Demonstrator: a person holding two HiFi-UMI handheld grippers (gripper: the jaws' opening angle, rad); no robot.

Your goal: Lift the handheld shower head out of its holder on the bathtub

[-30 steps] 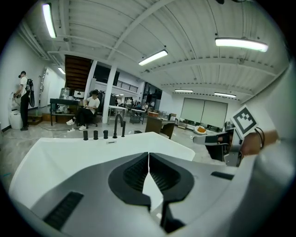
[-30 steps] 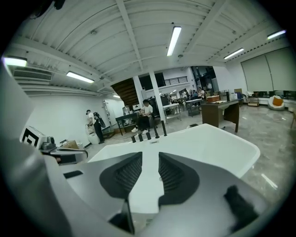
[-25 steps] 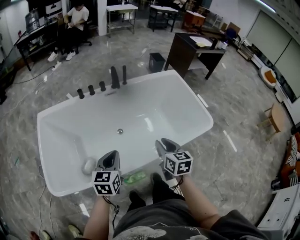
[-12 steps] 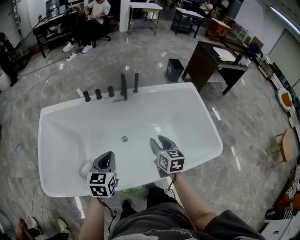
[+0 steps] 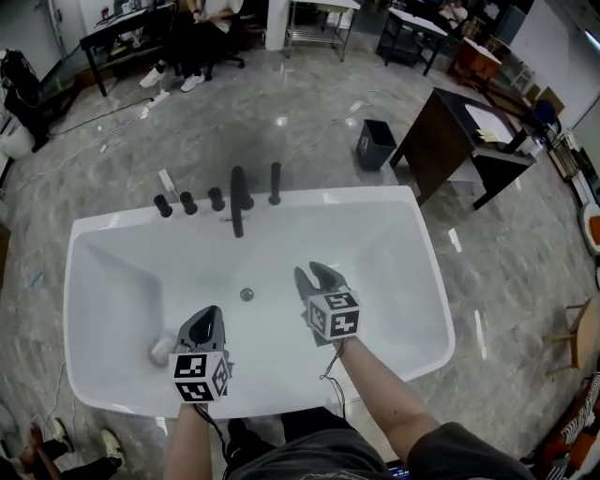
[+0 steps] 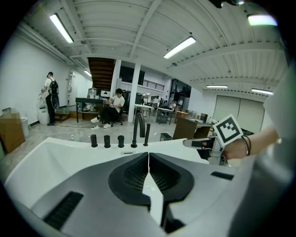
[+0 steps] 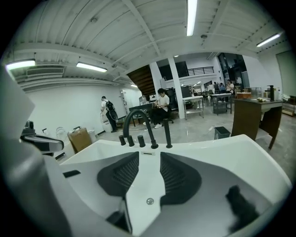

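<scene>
The handheld shower head (image 5: pixel 275 183) is a slim black rod standing upright in its holder on the far rim of the white bathtub (image 5: pixel 412 216), just right of the curved black spout (image 5: pixel 238 199). It also shows as the shower head (image 6: pixel 146 134) in the left gripper view and the shower head (image 7: pixel 168 133) in the right gripper view. My left gripper (image 5: pixel 208 317) hovers over the tub's near left part, jaws shut and empty. Right of it and a little farther in, my right gripper (image 5: pixel 314 276) hangs above the middle of the tub, open with nothing between its fingers. Both are well short of the fixtures.
Three black knobs (image 5: pixel 188 202) stand left of the spout. The tub holds a drain (image 5: pixel 247 294) and a grey rounded object (image 5: pixel 161 352) at its near left. Beyond the tub are a black bin (image 5: pixel 377 142), a dark desk (image 5: pixel 450 141) and seated people (image 5: pixel 192 28).
Both grippers have travelled from the tub's near rim forward over its basin toward the fixtures, and the head view has closed in on the tub.
</scene>
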